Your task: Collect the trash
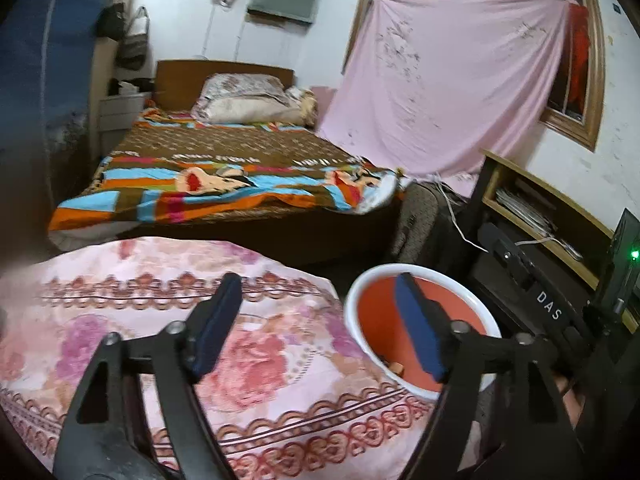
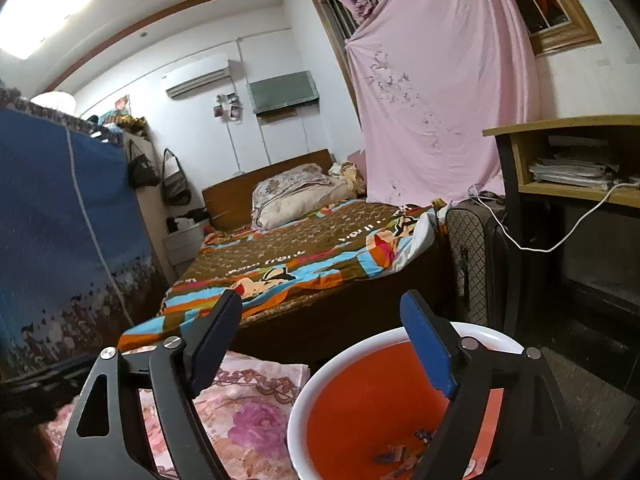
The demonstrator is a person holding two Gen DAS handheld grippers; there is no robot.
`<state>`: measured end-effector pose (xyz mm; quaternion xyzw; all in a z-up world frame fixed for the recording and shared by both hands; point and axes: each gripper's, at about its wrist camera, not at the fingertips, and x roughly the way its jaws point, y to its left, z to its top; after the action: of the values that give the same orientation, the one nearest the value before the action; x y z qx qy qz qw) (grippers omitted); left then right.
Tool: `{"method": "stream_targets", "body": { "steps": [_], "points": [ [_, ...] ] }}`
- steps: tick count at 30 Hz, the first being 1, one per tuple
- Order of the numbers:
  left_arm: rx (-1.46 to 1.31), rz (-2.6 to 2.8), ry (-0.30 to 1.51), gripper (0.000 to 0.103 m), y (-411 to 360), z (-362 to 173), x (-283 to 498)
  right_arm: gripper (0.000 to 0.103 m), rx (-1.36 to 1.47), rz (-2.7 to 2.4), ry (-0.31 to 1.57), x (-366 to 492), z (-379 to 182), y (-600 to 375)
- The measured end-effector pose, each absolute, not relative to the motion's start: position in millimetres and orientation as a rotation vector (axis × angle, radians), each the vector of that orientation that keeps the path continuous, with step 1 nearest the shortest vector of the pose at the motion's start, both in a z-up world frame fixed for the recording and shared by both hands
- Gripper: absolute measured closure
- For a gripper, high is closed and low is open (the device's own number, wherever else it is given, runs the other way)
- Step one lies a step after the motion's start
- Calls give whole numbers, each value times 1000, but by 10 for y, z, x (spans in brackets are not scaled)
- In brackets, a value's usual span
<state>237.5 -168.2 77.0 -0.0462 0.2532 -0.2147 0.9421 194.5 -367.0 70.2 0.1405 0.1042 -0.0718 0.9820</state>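
Note:
A red basin with a white rim (image 1: 362,286) stands at the edge of the pink floral cloth (image 1: 248,344); it also shows in the right wrist view (image 2: 320,376). Small scraps of trash (image 2: 400,452) lie on its bottom, one also seen in the left wrist view (image 1: 396,368). My left gripper (image 1: 320,324) is open and empty, above the cloth and the basin's left rim. My right gripper (image 2: 326,344) is open and empty, above the basin's left part. The right gripper's body (image 1: 560,300) shows at the right of the left wrist view.
A bed with a colourful blanket (image 2: 304,256) lies ahead. A pink sheet (image 2: 432,92) hangs at the window. A wooden desk (image 2: 568,160) with papers and a dark suitcase (image 2: 476,256) stand at the right. A blue wardrobe (image 2: 52,232) stands at the left.

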Motion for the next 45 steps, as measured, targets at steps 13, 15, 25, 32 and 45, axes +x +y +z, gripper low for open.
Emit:
{"method": "stream_targets", "body": {
  "steps": [13,15,25,32,45],
  "points": [
    [-111,-262,409,11,-1255,724,2075,0,221,-126,177,1793,744,-3463],
    [-114,-246,400,11,-1193,706,2014,0,214,-116,161,1733,746,-3420],
    [-114,-189,370,11,-927,621,1700,0,157,-71,96,1474,815,-3157],
    [-127,-142,357,11,-715,580,1436,0,117,-59,93,1273,788,-2973],
    [-108,-103,318,11,-531,588,1063,0,75,-49,57,912,772,-2749]
  ]
}}
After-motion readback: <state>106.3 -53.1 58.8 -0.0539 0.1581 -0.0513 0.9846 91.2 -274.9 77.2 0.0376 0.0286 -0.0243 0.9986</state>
